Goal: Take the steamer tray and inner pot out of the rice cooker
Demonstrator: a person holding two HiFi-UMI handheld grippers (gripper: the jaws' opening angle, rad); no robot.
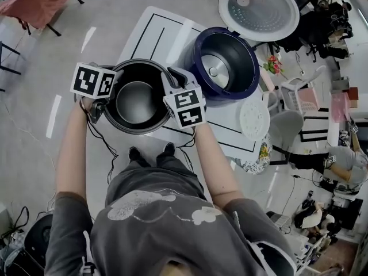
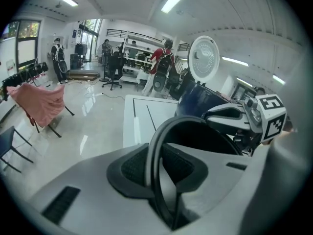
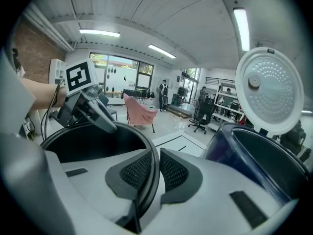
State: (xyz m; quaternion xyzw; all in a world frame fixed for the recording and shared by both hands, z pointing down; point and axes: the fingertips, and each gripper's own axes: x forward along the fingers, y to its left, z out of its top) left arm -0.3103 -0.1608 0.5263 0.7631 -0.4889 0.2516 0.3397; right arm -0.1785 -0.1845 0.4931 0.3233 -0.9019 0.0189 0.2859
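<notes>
The person holds the inner pot (image 1: 137,102) by its rim with both tools, one on each side. The left gripper (image 1: 105,103) is on the left side of the rim. In the left gripper view its jaws are narrow and closed on the dark rim, with one black pad (image 2: 134,165) outside the wall and the other inside. The right gripper (image 1: 168,98) is on the opposite side of the rim. In the right gripper view its jaws grip in the same way, close together with the thin rim pressed between them. Each gripper appears in the view of the other one, across the mouth of the pot. The pot is out of the rice cooker (image 1: 221,65) and is just beside it, on its left in the head view. It is over the near edge of the white table (image 1: 155,30) with black lines, but I cannot tell if its bottom touches the table. The dark blue cooker stands on the table with its round white lid (image 1: 259,9) open and tilted back. The white steamer tray (image 1: 254,118) lies flat on the table, at the right of the cooker and close to it. A pink cloth (image 1: 40,2) hangs over a chair on the floor, well apart from the table.
</notes>
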